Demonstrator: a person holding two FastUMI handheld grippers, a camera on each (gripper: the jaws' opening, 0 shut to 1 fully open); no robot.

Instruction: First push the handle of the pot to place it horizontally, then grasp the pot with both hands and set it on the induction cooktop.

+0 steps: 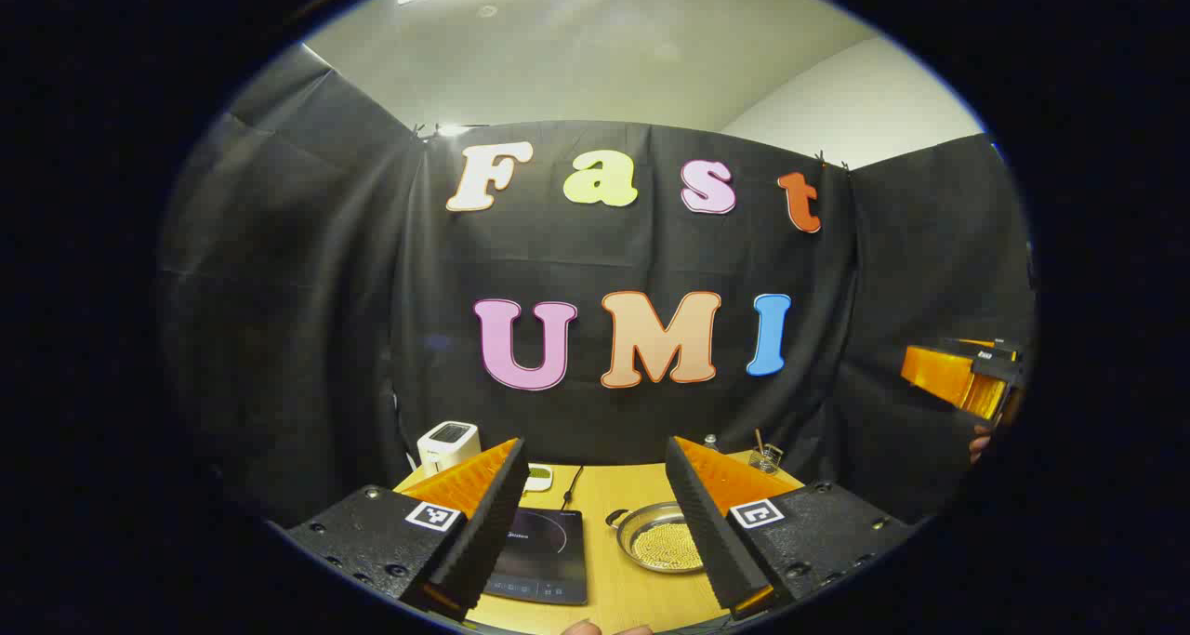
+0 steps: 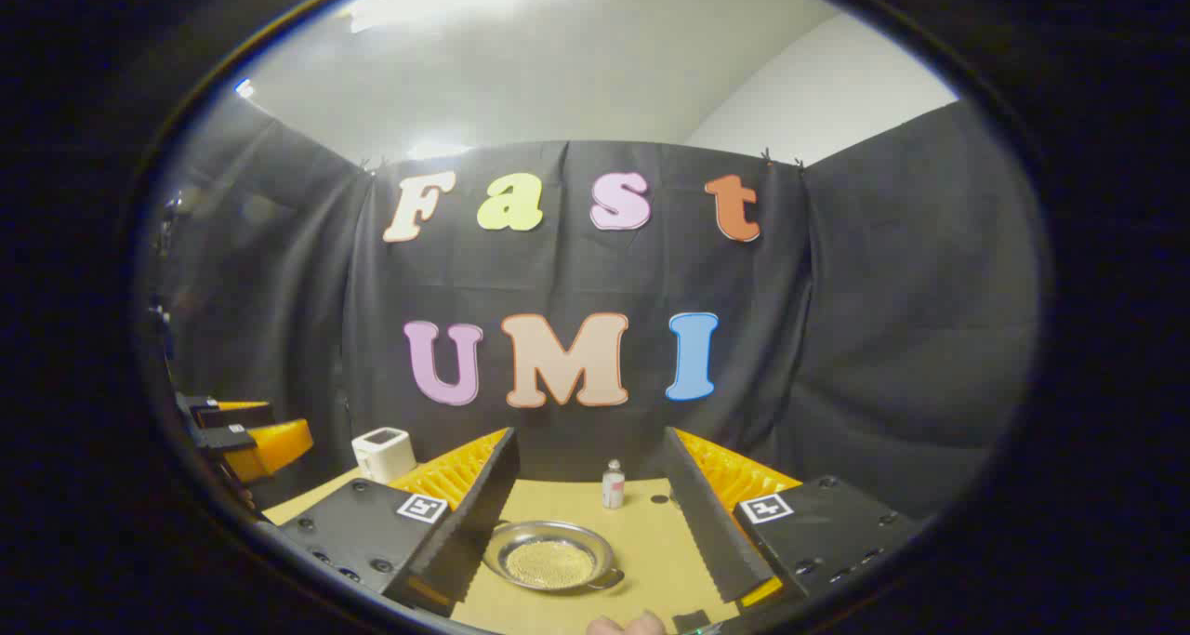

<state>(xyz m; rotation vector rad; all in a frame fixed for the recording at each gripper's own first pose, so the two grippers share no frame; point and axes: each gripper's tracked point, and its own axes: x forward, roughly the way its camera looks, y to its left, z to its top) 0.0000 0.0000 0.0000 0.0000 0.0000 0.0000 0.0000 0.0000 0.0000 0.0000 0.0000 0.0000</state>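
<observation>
A shallow metal pot [image 1: 660,537] holding yellowish grains sits on the wooden table [image 1: 614,496], just right of the black induction cooktop [image 1: 544,556]. A small loop handle [image 1: 616,517] sticks out on the pot's cooktop side. My left gripper [image 1: 595,443] hovers open above the table, well short of both. In the right gripper view the pot [image 2: 550,561] lies low between the fingers, its handle [image 2: 609,579] toward the lower right. My right gripper [image 2: 590,435] is open and holds nothing. The other gripper appears far right [image 1: 967,379] and far left [image 2: 242,435].
A white appliance [image 1: 448,444] stands at the table's back left corner, with a small white object [image 1: 537,477] and a cable beside it. A glass [image 1: 765,456] with a stick stands at the back right. A small bottle [image 2: 613,484] stands behind the pot.
</observation>
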